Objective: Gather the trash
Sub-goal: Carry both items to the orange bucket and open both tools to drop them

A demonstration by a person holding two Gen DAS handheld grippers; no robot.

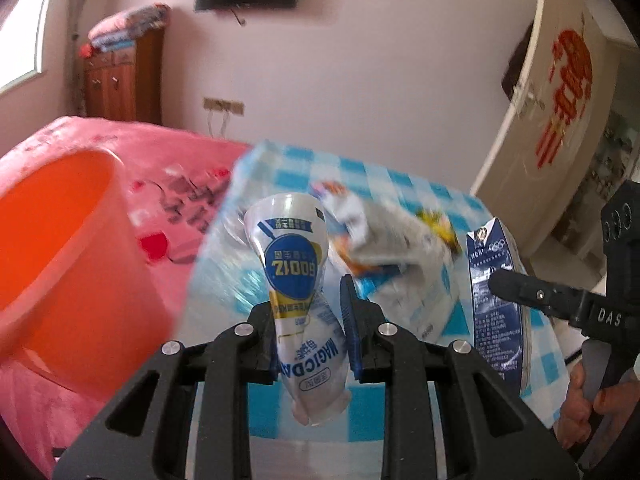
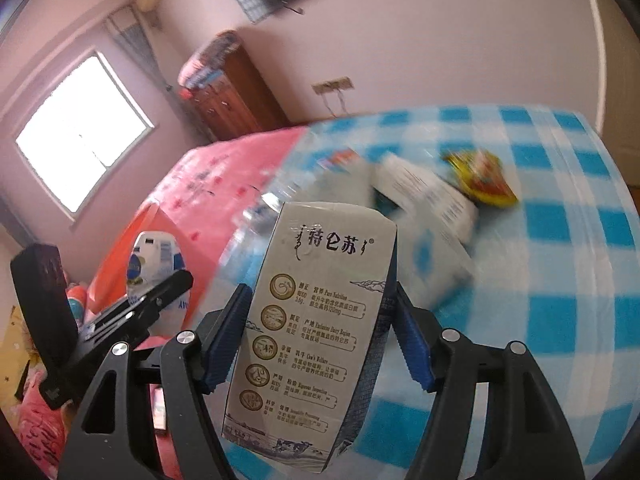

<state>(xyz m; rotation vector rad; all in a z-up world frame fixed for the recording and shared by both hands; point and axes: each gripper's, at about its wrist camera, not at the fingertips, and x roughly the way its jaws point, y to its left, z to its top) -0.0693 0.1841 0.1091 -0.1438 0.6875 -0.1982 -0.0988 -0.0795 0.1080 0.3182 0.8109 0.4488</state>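
My left gripper (image 1: 308,300) is shut on a squeezed white and blue plastic cup (image 1: 298,276), held upside down above the table. An orange bucket (image 1: 60,264) is close on its left. My right gripper (image 2: 322,320) is shut on a grey and blue milk carton (image 2: 316,320), held upright above the blue checked table (image 2: 560,280). The carton also shows in the left wrist view (image 1: 496,304), and the cup shows in the right wrist view (image 2: 154,268). Crumpled white packaging (image 1: 400,248) and a yellow wrapper (image 2: 484,180) lie on the table.
A bed with a pink cover (image 1: 120,152) lies beyond the table. A wooden cabinet (image 1: 120,76) stands by the far wall. A white door with red lettering (image 1: 560,100) is on the right. The scene is motion blurred.
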